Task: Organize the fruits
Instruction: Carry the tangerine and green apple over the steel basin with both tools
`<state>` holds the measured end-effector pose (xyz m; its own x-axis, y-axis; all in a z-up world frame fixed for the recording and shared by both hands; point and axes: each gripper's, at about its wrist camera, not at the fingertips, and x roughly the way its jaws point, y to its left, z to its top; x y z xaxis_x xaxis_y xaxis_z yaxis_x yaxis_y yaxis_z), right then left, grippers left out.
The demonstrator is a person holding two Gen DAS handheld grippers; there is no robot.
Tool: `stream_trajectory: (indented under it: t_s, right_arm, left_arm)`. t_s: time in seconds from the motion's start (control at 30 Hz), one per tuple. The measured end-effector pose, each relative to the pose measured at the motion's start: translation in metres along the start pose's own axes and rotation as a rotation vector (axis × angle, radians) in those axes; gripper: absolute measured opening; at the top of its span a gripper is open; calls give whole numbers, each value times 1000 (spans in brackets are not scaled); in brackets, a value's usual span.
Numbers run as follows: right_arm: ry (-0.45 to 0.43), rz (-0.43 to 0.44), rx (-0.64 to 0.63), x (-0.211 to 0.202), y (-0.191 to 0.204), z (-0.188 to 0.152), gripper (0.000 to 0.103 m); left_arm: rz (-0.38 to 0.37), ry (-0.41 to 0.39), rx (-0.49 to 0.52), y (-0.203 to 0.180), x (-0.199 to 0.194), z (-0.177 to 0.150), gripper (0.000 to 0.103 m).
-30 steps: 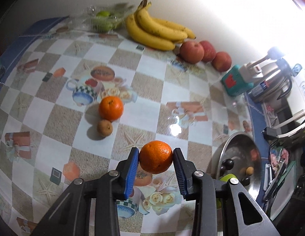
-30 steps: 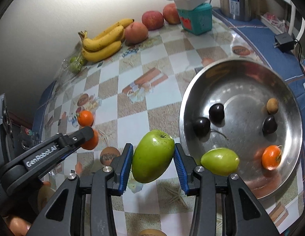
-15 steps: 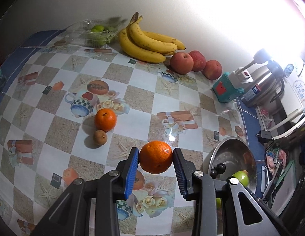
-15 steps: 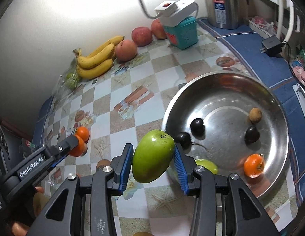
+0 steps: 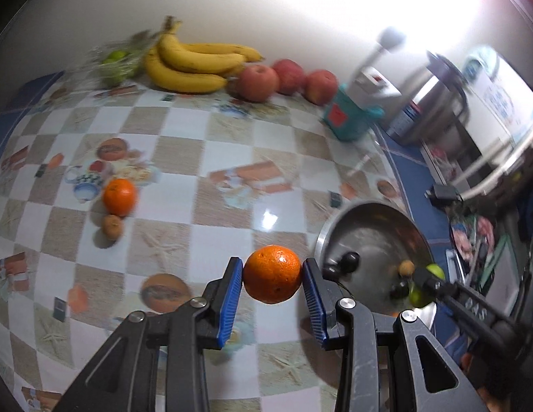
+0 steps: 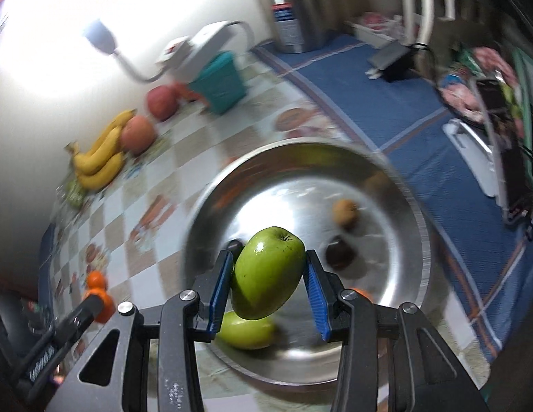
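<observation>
The right hand-held gripper (image 6: pixel 270 283) is clamped on a smooth, waxy green apple (image 6: pixel 268 272) above the steel bowl (image 6: pixel 409 264); dropped, it may bruise or roll into the dark fruits (image 6: pixel 340 256). The left hand-held gripper (image 5: pixel 272 279) pinches a pebbled orange (image 5: pixel 272 273) over the glossy checked bench (image 5: pixel 225 206), short of the bowl's rim, so an early release would send it rolling

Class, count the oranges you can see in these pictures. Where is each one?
3: one in the left gripper, one on the table, one in the bowl, mostly hidden. Others may be hidden.
</observation>
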<state>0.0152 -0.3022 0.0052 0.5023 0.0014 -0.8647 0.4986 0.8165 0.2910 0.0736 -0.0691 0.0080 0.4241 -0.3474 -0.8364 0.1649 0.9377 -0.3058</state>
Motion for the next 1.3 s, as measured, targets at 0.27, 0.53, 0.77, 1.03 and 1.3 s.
stream_trajectory:
  t_s: [0.27,0.53,0.77,1.03,1.3]
  right_arm:
    - [-15,-81,107,-4,-51,11,43]
    - [11,-139,92,3,-65,12,43]
    - [41,-163,52,12,-63,10,44]
    - [67,-179,48,19,-65,8,44]
    - [85,-190,39,28,-64,5,44]
  left_arm:
    - [-54,19,153,-62,15,-16,38]
    - [-74,-3,242,-91,35,-18,38]
    - [-64,31,289,-104,55,-26,38]
    - [-59,38,314,-112,68,-29,38]
    - [-51,62,310,-113,80,-33,39]
